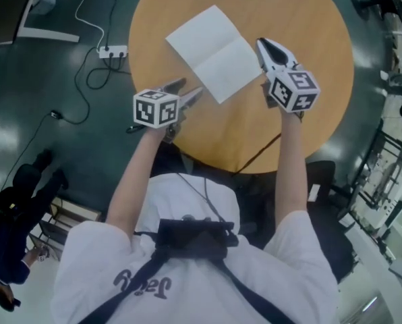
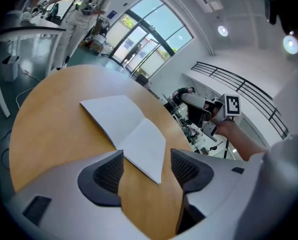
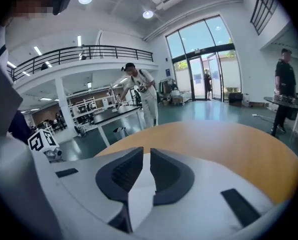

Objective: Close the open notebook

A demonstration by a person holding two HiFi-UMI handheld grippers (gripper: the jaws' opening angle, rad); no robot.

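White open paper notebook (image 1: pixel 214 54) lies flat near the middle of the round wooden table (image 1: pixel 309 79), a little toward its left edge. Its long axis runs diagonally, from the far-left edge toward the near-right edge, with the spine fold crossing it. The left tool (image 1: pixel 191 88) hovers off the notebook's near corner, jaws wide apart and empty. The right tool (image 1: pixel 262 44) sits at the notebook's right-hand edge, jaws only a narrow slit apart, white page showing through the slit.
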